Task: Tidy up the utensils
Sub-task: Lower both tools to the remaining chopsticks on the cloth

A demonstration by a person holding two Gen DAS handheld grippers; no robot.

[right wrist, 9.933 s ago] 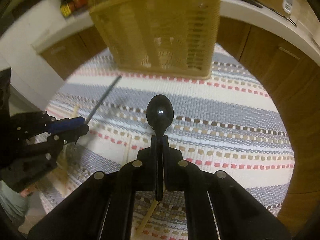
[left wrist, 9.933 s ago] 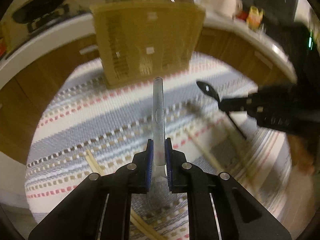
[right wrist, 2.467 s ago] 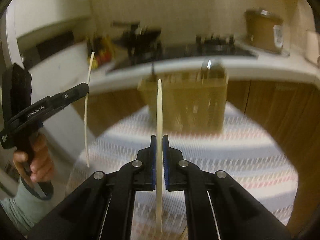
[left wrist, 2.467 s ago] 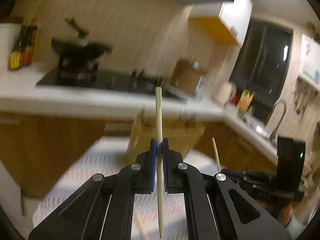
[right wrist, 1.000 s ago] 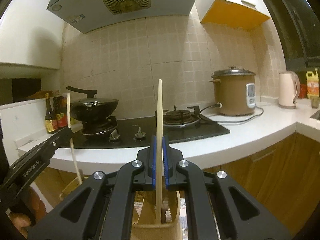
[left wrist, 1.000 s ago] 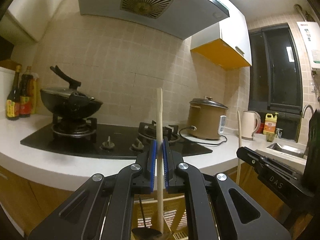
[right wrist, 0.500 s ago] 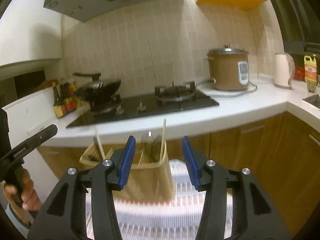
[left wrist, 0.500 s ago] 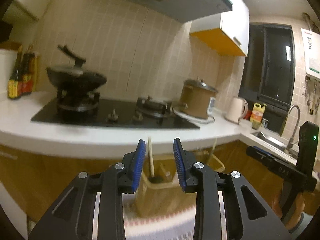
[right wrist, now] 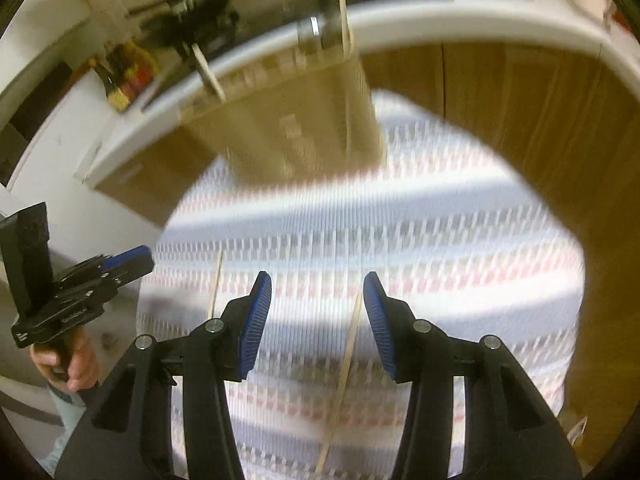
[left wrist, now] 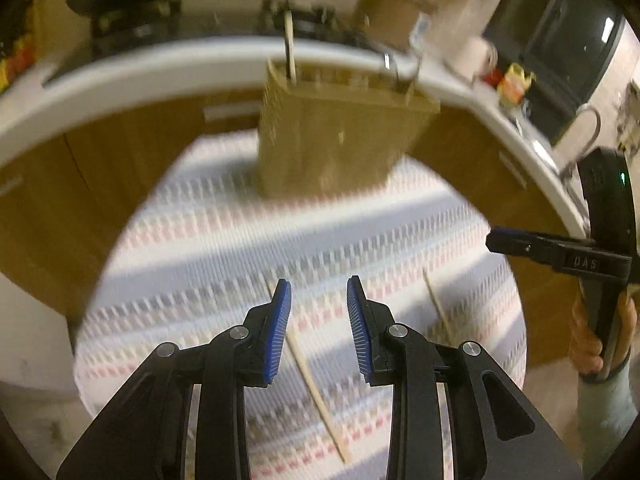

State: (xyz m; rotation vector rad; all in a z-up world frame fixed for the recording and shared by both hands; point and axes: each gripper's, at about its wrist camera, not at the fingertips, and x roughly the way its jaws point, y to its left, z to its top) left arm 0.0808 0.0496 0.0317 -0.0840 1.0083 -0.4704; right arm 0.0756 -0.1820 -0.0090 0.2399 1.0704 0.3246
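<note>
Here the left gripper (left wrist: 319,292) points down at a striped cloth (left wrist: 208,248) that covers the round surface. Its blue pads (left wrist: 278,332) stand apart with nothing between them; it holds nothing. Seen from the right wrist, this gripper (right wrist: 136,258) sits at the far left of the view, a hand (right wrist: 68,360) wrapped round its handle.

On the cloth below the left gripper lies a chopstick (left wrist: 308,376), running from beside the left pad down and to the right. A second chopstick (left wrist: 438,308) lies further right, well apart from the first. From the right wrist the same two show as a thin stick (right wrist: 214,288) at left and a longer one (right wrist: 344,368) that passes under the gap of the right gripper.

At the back of the cloth, middle of both views, stands a tan basket (left wrist: 336,136), blurred. A wooden stick (left wrist: 289,46) rises from its left end and metal handles (left wrist: 394,66) from its right end; what they belong to is too blurred to tell.

The right gripper (right wrist: 318,292) also points down at the cloth, its jaws set wider than the left one's and empty. In the left wrist view it (left wrist: 496,240) comes in from the right edge, held by a hand (left wrist: 592,332) in a pale sleeve (left wrist: 608,420).
</note>
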